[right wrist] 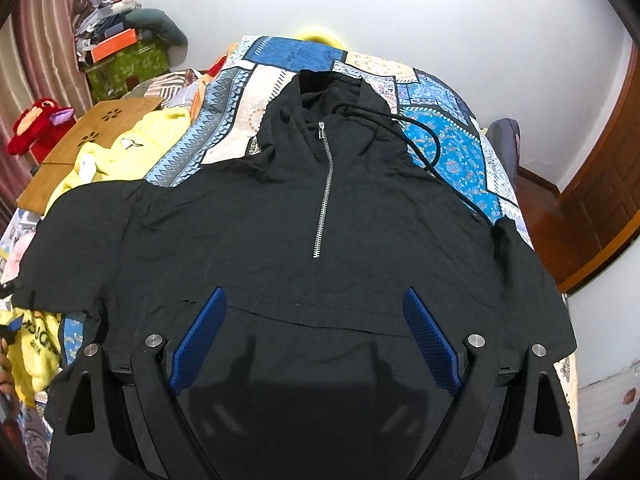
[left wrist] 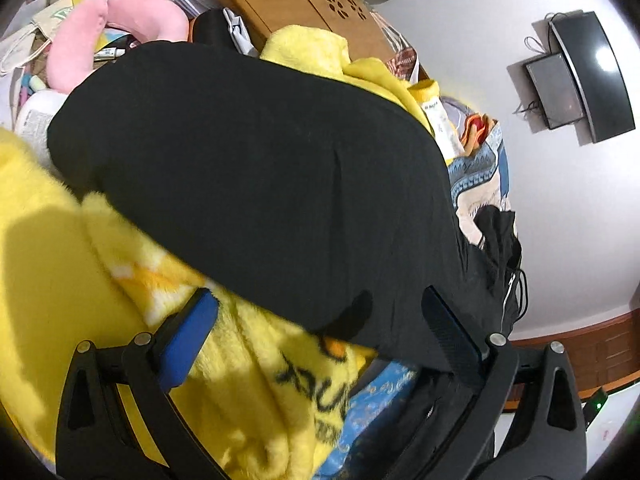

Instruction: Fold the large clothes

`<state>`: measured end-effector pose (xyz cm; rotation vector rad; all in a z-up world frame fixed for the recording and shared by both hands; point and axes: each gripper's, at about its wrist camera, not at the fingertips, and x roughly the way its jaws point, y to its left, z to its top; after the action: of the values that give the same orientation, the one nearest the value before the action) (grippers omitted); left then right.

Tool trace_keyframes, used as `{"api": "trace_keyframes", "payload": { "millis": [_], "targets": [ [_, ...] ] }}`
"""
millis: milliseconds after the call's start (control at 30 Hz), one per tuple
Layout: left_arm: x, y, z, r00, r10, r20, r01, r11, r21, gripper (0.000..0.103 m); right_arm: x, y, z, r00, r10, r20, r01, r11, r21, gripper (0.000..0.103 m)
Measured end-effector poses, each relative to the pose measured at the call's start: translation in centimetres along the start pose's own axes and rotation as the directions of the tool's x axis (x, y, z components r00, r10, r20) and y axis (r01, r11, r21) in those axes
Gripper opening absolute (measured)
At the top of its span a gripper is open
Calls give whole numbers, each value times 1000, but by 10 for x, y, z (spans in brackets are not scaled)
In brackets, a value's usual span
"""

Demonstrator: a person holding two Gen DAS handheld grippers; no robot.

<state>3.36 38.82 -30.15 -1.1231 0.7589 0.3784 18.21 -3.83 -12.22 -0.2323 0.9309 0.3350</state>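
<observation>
Folding has not visibly begun: the black short-sleeved hooded pullover [right wrist: 320, 240] lies spread face up on the bed, both sleeves out to the sides and the hood flat beyond the collar, so every fold looks to be left to do. It rests on a patchwork bedspread in blues and creams [right wrist: 440, 140], and one sleeve overlaps a fuzzy yellow fleece blanket with black lettering [left wrist: 248, 380].

The right claw [right wrist: 316, 340] hovers over the lower front of the garment, its blue-padded fingers [right wrist: 200, 340] spread wide with nothing between them; the pouch pocket sits directly ahead of it and the silver half-zip [right wrist: 324, 200] runs straight on beyond that. The left claw [left wrist: 320, 340] is likewise wide open and empty, poised at the edge of the sleeve, with black cloth ahead of it and to its right and yellow fleece beneath its left finger. Whether either claw touches the fabric cannot be told.

The fabric looks thin and matte, lightly creased across the chest, and lies fairly smooth. A black drawcord [right wrist: 424, 144] loops loosely from the hood out onto the bedspread, ahead and to the right of the right claw. My judgement is that a sleeve fold inward comes first, and the cord will likely need tucking in so it does not trail out.
</observation>
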Motion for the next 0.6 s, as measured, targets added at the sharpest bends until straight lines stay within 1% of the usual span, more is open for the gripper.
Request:
{"api": "trace_keyframes", "payload": {
  "millis": [33, 200, 233, 267, 300, 333, 367, 400, 467, 533, 600],
  "targets": [
    [1, 3, 3, 1000, -3, 7, 3, 1000, -6, 101, 0, 1, 0, 1000, 4, -1, -4, 1000, 3, 88],
    [-1, 11, 16, 999, 33, 40, -30, 998, -51, 84, 1, 0, -1, 1000, 8, -1, -8, 1000, 12, 88],
    [-2, 13, 19, 997, 51, 50, -47, 997, -63, 74, 1, 1, -2, 1000, 10, -1, -10, 1000, 13, 88],
    [-3, 14, 21, 995, 78, 57, -74, 995, -70, 61, 1, 1, -2, 1000, 13, -2, -13, 1000, 13, 88],
    [-5, 14, 22, 991, 115, 63, -110, 991, -72, 53, 1, 1, -3, 1000, 14, -3, -14, 1000, 13, 88],
    [-6, 15, 23, 986, 151, 68, -146, 986, -75, 39, 1, 0, -4, 1000, 15, -3, -15, 1000, 13, 88],
    [-9, 15, 22, 982, 174, 73, -169, 983, -72, 31, 1, -1, -4, 1000, 16, -1, -16, 1000, 15, 88],
    [-11, 13, 22, 979, 186, 80, -181, 981, -64, 28, 0, -2, -6, 1000, 19, 1, -19, 1000, 17, 88],
    [-16, 6, 20, 970, 222, 97, -220, 975, -32, 15, -2, -4, -7, 1000, 26, 6, -26, 999, 22, 88],
    [-24, -7, 18, 960, 248, 127, -250, 968, 0, 12, -3, -7, -8, 999, 34, 14, -35, 999, 30, 88],
    [-34, -22, 17, 950, 267, 159, -275, 961, 26, 11, -6, -10, -10, 999, 41, 22, -42, 999, 34, 88]
  ]
}}
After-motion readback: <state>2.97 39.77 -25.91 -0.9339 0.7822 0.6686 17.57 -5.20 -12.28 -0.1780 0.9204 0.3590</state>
